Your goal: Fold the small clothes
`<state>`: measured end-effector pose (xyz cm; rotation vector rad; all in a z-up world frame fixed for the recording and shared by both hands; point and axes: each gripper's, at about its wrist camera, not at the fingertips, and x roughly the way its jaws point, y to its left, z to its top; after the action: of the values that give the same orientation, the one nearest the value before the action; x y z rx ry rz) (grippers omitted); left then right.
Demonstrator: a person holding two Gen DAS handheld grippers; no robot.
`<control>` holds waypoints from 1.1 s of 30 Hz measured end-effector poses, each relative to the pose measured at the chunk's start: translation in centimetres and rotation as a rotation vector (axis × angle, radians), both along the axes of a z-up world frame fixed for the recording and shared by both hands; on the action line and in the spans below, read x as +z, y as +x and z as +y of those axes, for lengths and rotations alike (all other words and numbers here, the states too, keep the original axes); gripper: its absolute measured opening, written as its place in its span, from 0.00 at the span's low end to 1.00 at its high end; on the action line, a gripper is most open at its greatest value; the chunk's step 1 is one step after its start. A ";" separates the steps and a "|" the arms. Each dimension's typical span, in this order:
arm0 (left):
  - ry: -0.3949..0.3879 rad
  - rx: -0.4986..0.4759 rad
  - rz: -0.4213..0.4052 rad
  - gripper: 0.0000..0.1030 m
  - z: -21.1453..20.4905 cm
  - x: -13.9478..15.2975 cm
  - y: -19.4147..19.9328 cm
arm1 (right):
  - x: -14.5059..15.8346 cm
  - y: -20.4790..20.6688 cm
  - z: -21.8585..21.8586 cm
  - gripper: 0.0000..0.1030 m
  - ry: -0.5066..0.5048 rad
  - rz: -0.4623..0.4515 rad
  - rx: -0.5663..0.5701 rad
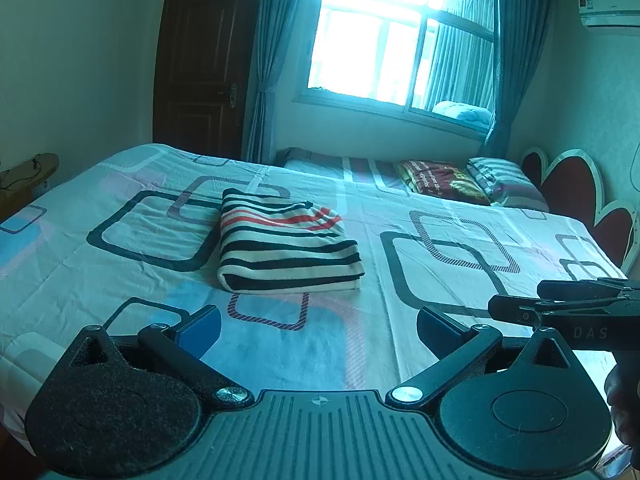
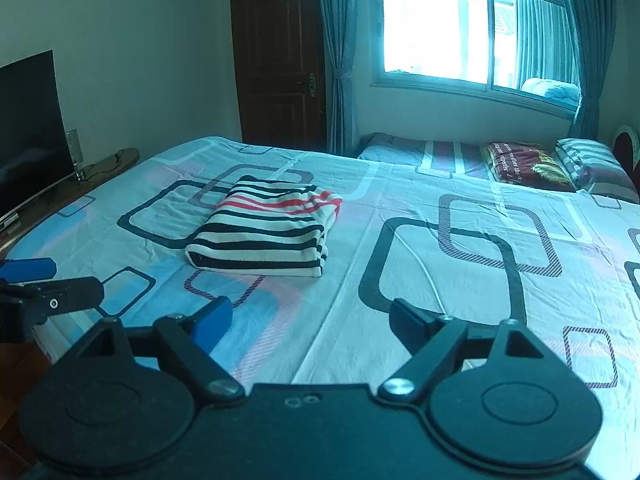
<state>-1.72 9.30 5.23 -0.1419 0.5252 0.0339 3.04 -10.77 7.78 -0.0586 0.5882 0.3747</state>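
Observation:
A striped garment (image 1: 286, 246), white with black and red bands, lies folded into a thick rectangle on the bed; the right wrist view shows the striped garment (image 2: 266, 232) from its right side. My left gripper (image 1: 318, 330) hovers over the bed's near part, short of the garment, open with nothing between its blue pads. My right gripper (image 2: 310, 320) is also open and empty, to the right of the left one and equally short of the garment. The right gripper's fingers (image 1: 560, 304) enter the left view from the right; the left gripper's finger (image 2: 32, 270) shows at the right view's left edge.
The bed sheet (image 1: 420, 280) has blue, pink and dark rounded-square patterns. Pillows (image 1: 444, 180) and a red headboard (image 1: 568, 184) are at the far right. A dark door (image 2: 280, 64), curtains and a bright window stand behind. A television (image 2: 28, 132) sits on a stand at the left.

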 end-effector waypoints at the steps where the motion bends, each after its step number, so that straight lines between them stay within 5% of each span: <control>1: 0.002 0.003 0.000 1.00 0.0 0.0 0.0 | 0.0 0.0 0.1 0.82 -0.003 -0.001 0.005; 33: 0.031 -0.001 -0.016 1.00 0.0 0.5 0.4 | 0.7 0.1 0.2 0.82 -0.017 -0.031 0.000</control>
<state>-1.33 9.28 5.75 -0.1115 0.5088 0.0403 3.14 -10.54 8.48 -0.0804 0.5607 0.3682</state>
